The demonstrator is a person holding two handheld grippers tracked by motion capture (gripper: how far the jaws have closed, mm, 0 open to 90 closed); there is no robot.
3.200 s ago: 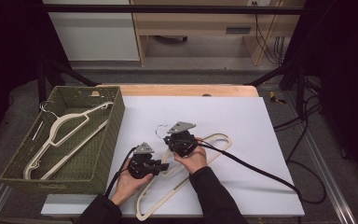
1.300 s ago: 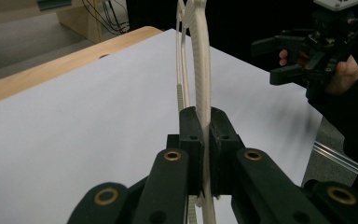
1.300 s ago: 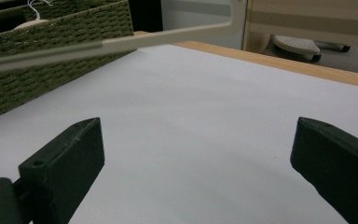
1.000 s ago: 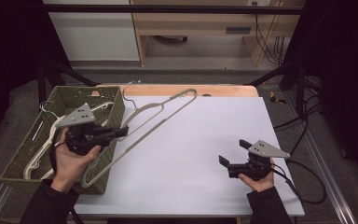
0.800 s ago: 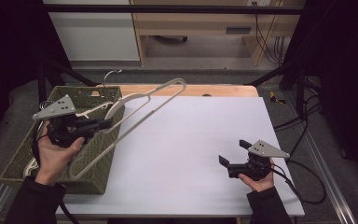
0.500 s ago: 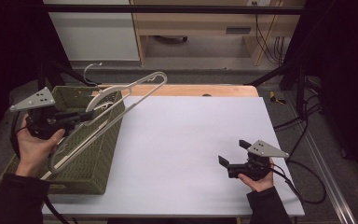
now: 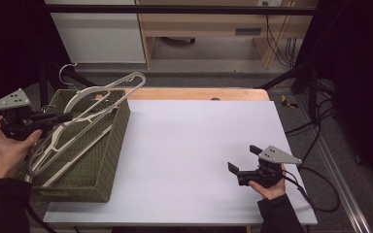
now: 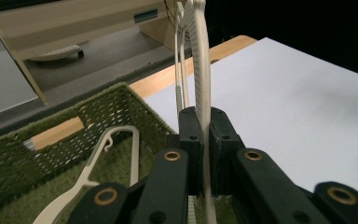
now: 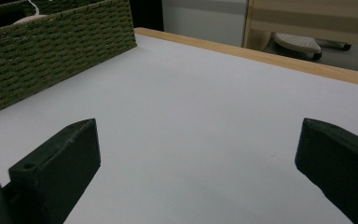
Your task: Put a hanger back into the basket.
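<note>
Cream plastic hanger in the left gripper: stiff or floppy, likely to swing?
The cream plastic hanger looks stiff: it holds its shape held out over the green woven basket. Probably light, thin-framed. The left gripper pinches one thin bar, so it could pivot.

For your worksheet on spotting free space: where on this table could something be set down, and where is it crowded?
The white table top is bare between the green basket and the right gripper, back to the wooden edge. The basket is crowded: the left gripper holds a hanger above another hanger lying inside.
</note>
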